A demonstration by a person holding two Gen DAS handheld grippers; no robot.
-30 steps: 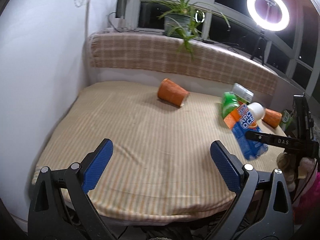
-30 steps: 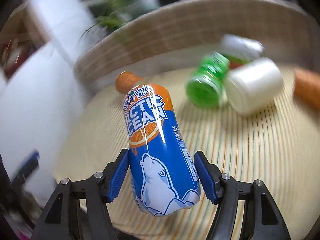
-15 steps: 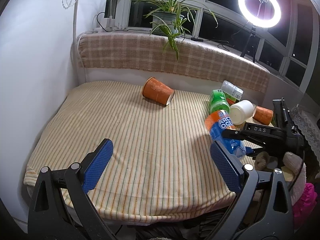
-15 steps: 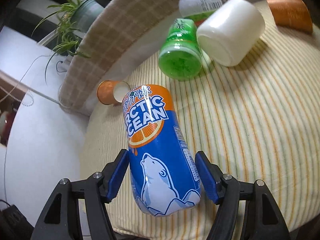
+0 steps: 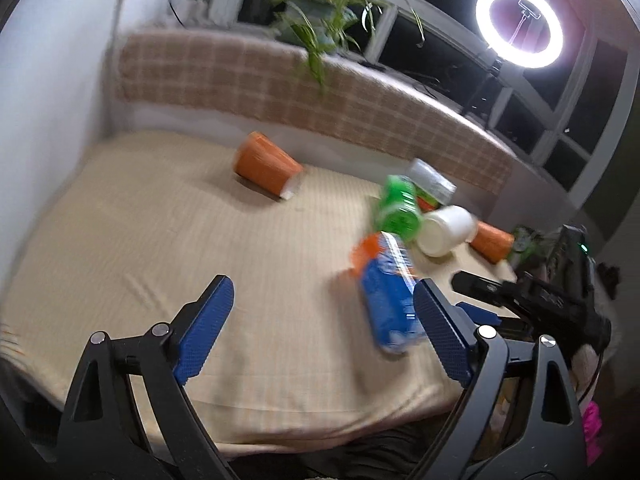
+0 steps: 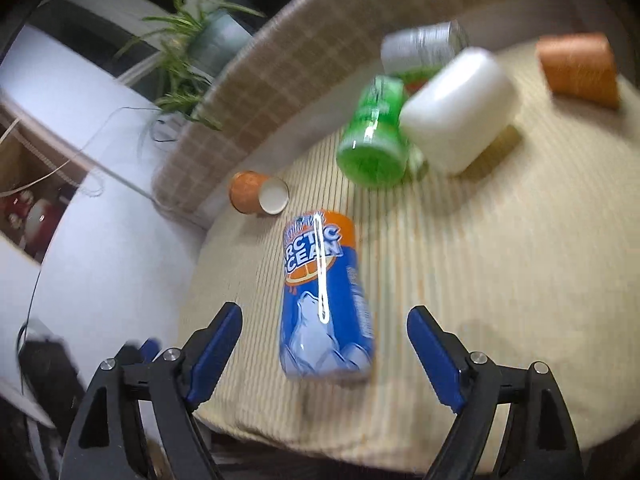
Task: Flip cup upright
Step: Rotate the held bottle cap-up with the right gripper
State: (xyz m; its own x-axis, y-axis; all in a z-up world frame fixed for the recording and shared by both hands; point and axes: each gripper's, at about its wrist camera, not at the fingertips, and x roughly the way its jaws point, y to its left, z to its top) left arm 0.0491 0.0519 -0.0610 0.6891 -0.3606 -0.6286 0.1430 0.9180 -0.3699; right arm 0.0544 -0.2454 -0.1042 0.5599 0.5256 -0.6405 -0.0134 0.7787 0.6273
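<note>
An orange paper cup [image 5: 267, 171] lies on its side at the back of the striped bed [image 5: 160, 248]; the right wrist view shows its white open mouth [image 6: 260, 197]. A second orange cup [image 5: 491, 242] [image 6: 578, 69] lies on its side at the far right. A blue and orange Arctic Ocean can [image 6: 323, 295] [image 5: 390, 296] stands on the bed between the open jaws of my right gripper [image 6: 326, 352], untouched by the pads. My left gripper [image 5: 320, 324] is open and empty above the bed's front.
A green bottle [image 6: 374, 138], a white jar [image 6: 456, 108] and a clear bottle [image 6: 424, 46] lie together at the right back. A checked bolster [image 5: 280, 88] runs along the back, with a plant [image 5: 320, 8] and ring light [image 5: 519, 25] behind. A white wall [image 5: 48, 80] is left.
My right gripper has opened and let go of the blue can, which now stands on the bed. Both views have shifted and are blurred by motion.
</note>
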